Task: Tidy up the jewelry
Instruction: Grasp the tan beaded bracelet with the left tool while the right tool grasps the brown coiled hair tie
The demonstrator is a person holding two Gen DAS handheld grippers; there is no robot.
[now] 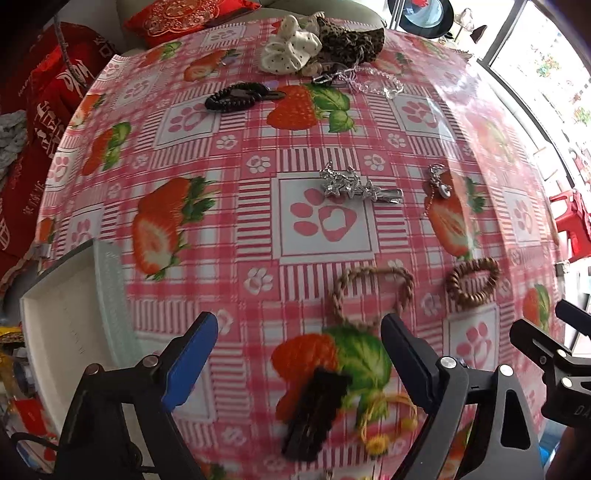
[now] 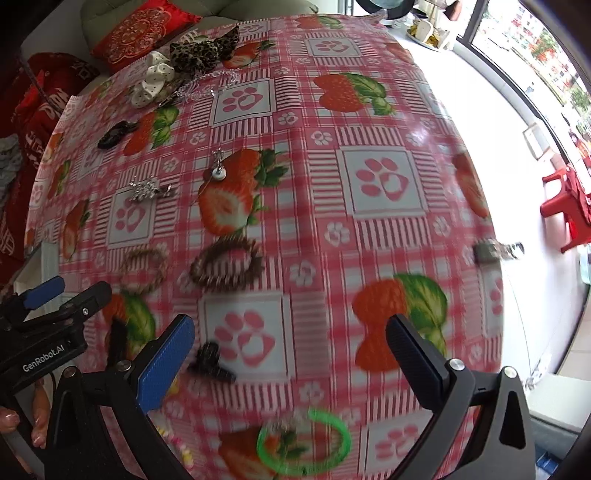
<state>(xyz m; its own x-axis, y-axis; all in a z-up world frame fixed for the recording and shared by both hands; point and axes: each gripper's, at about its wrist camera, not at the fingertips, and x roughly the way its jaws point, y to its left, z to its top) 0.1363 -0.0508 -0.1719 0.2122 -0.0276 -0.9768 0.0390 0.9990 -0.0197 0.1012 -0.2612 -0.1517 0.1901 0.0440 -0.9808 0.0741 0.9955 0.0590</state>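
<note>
Jewelry lies scattered on a pink strawberry tablecloth (image 1: pixel 317 125). My left gripper (image 1: pixel 299 332) is open and empty above a black hair clip (image 1: pixel 316 413) and a yellow string bracelet (image 1: pixel 388 417). A thin woven bracelet (image 1: pixel 373 291), a wooden bead bracelet (image 1: pixel 472 280), a silver star clip (image 1: pixel 354 186) and a silver pendant (image 1: pixel 437 181) lie ahead. My right gripper (image 2: pixel 291 336) is open and empty over a small black clip (image 2: pixel 212 363) and a green bangle (image 2: pixel 306 443). The left gripper shows in the right wrist view (image 2: pixel 55 295).
A white tray (image 1: pixel 66 325) sits at the table's left edge. Scrunchies (image 1: pixel 291 48), a leopard hair tie (image 1: pixel 351 37), black hair ties (image 1: pixel 236 96) and a clear bead chain (image 1: pixel 373 81) lie at the far side. Red cushions (image 1: pixel 184 14) lie beyond. A metal clamp (image 2: pixel 495 251) grips the right edge.
</note>
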